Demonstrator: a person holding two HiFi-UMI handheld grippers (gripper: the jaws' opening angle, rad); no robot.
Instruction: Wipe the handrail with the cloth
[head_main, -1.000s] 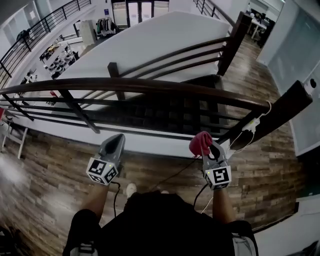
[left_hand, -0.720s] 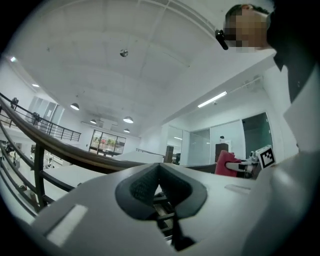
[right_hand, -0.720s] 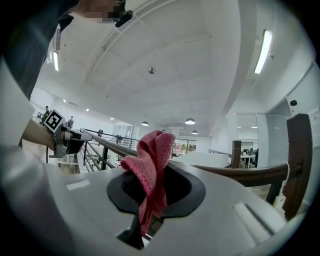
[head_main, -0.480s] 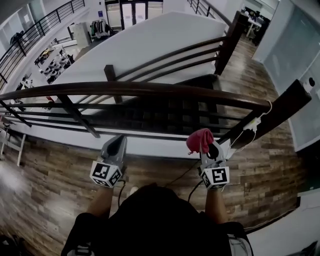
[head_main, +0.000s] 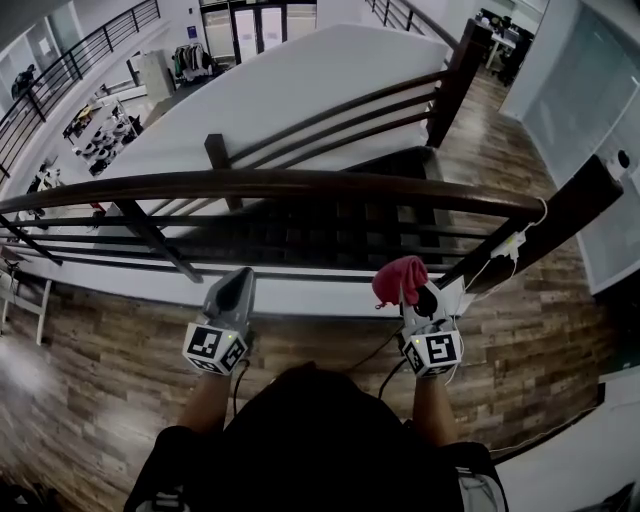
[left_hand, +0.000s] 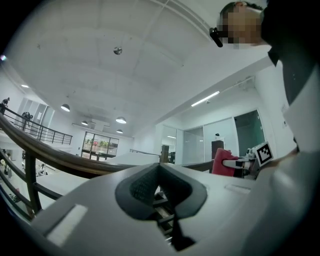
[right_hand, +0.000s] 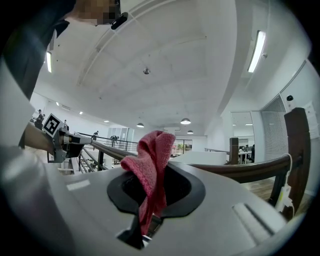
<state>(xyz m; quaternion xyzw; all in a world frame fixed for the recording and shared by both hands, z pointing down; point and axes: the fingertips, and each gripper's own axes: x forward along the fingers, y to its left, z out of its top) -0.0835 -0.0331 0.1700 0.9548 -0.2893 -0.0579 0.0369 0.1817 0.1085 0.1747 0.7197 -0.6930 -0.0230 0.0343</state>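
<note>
Wiping looks unstarted: the right gripper (head_main: 414, 298) pinches the cloth (head_main: 397, 279), the left gripper (head_main: 234, 283) is closed and empty, and the handrail (head_main: 300, 183) lies untouched ahead of both.

Light was bright and even — strip light (right_hand: 258, 50) and downlights (right_hand: 185, 121) overhead, shadows soft. Fisheye bent the handrail (head_main: 300, 185) hard; gripper views went black at corners, near foreground soft — floor (head_main: 40, 370) showed mild glare.
</note>
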